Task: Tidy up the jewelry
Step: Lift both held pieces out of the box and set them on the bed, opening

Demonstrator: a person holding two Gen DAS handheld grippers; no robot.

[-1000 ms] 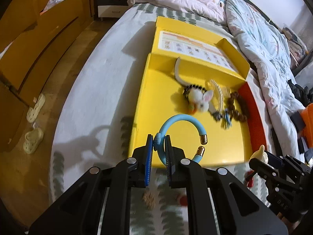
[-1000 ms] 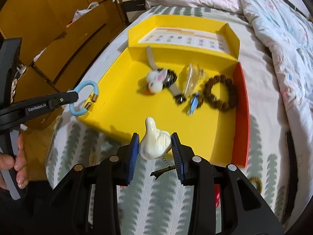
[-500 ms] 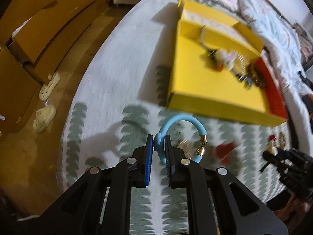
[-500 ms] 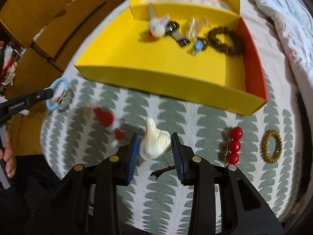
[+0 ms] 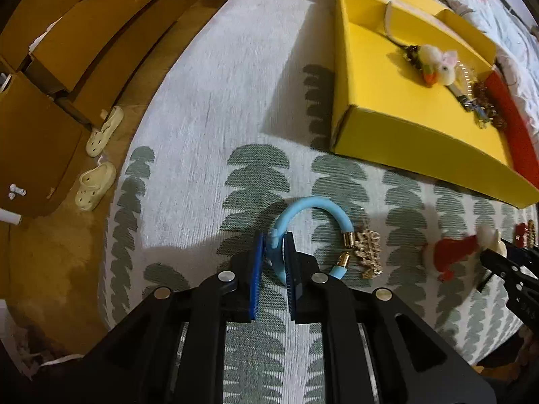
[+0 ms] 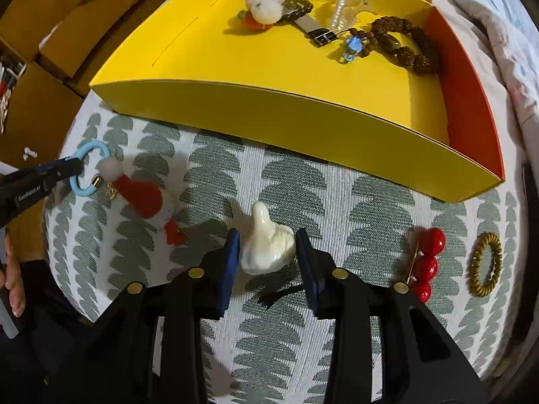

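Left gripper (image 5: 272,259): blue fingers (image 5: 255,279) nearly closed, pinching the light blue bracelet (image 5: 305,213) at its side, its loop arching ahead and to the right, gold-capped ends just right of the fingertips. A gold chain piece (image 5: 369,252) lies on the bedspread (image 5: 202,118) beside those caps, a red felt ornament (image 5: 451,252) farther right.

Right gripper (image 6: 267,256): fingers (image 6: 229,269) partly open, clamped on the cream duck-shaped clip (image 6: 267,245), neck pointing forward. To the right lie a red bead pin (image 6: 426,266) and a coiled gold hair tie (image 6: 485,264).

Ahead of both sits the yellow tray (image 6: 269,114), holding a plush bunny (image 6: 266,3), a watch strap, a pearl clip and a brown bead bracelet (image 6: 409,45) along its far side.
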